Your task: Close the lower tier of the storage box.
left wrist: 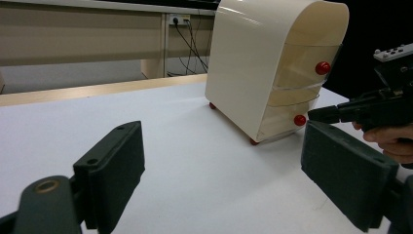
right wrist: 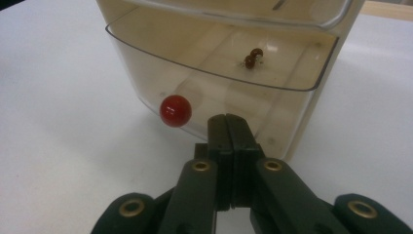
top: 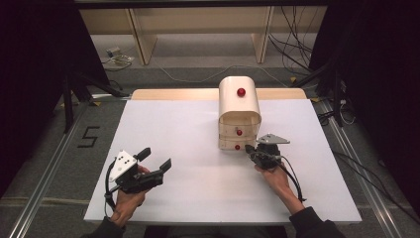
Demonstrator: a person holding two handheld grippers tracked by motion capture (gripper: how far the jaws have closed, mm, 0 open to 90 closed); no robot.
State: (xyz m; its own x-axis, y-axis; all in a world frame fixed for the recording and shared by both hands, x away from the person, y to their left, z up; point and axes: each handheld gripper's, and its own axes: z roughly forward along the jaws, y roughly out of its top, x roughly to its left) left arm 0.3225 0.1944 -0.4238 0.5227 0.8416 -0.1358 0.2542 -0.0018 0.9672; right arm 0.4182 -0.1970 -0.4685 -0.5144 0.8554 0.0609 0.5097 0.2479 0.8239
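1. My right gripper (right wrist: 228, 122) has its jaws pressed flat together with nothing between them, and its tip sits at the front of the small cream drawer cabinet (top: 239, 106), down at the lowest drawer.

2. I judge the jaws are shut so they make one narrow point: that suits nudging or hooking a small knob better than a wide spread would.

3. The bottom drawer (right wrist: 229, 73) is clear plastic. Its red knob (right wrist: 176, 110) lies just left of my closed tip and a little above it, near but apart from it.

4. Inside that drawer, toward the back, lie two small dark red beads (right wrist: 253, 57), touching each other; what they are I can't quite tell through the plastic.

5. My left gripper (top: 148, 163) rests over the white table (top: 173, 124), well apart from the cabinet, jaws wide and empty. I take it as waiting there, perhaps ready to steady the cabinet.

6. In the left gripper view the cabinet stands upright on small red feet, and my right gripper points at its lower front beside the knob.
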